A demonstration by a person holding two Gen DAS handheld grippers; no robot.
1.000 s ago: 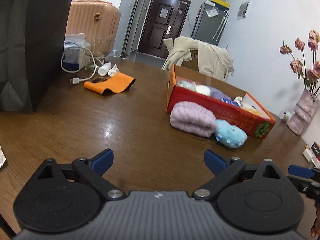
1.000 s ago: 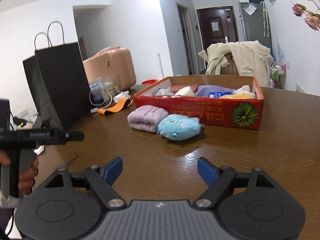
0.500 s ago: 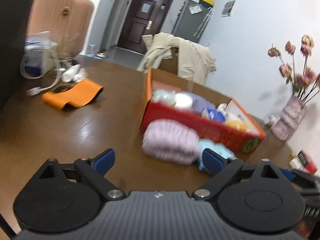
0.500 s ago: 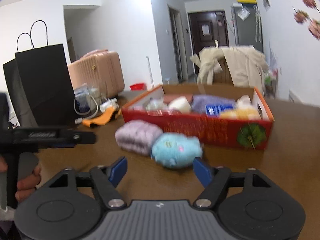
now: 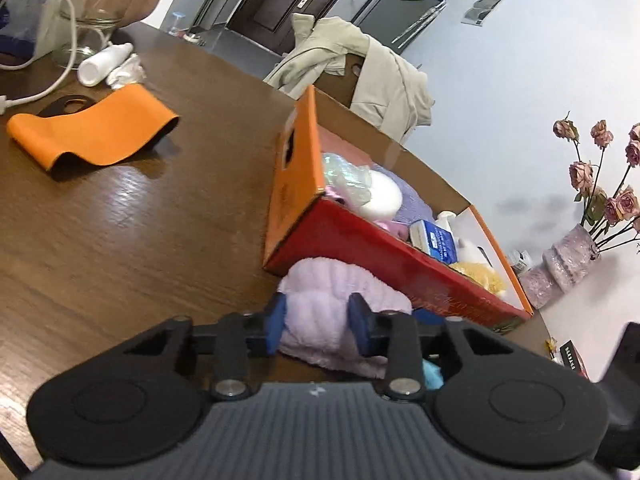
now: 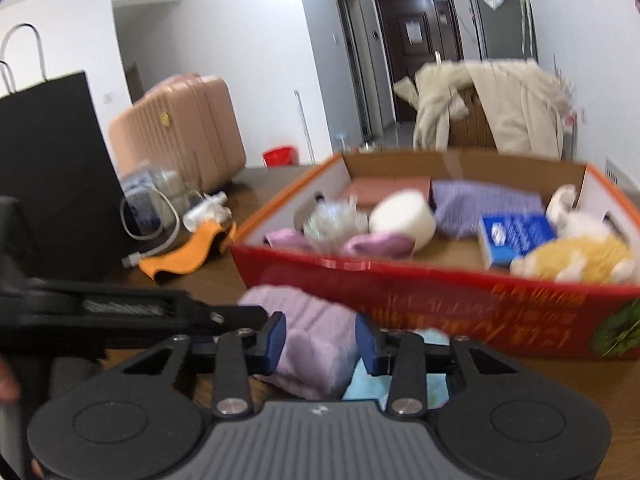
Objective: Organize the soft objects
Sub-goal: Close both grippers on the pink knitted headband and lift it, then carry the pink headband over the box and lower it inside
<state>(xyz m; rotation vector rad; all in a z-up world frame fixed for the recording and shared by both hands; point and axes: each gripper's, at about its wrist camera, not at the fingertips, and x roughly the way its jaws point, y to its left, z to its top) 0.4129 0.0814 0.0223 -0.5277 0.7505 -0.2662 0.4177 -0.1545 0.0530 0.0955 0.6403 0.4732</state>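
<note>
1. Carrying everything, the brown table bears a red box.
2. A lilac towel lies against the box's near wall.
3. Left gripper and right gripper jaws are both closing, pads pressing the towel.

I work at a dark wooden bench in a room with pale, plain walls. Beyond it a beige coat hangs over a wooden chair. A dark brown door closes the hallway, with a grey fridge beside it. A pink suitcase stands by the left wall, a red bucket near it. Dried roses in a vase stand at the bench's right end.
</note>
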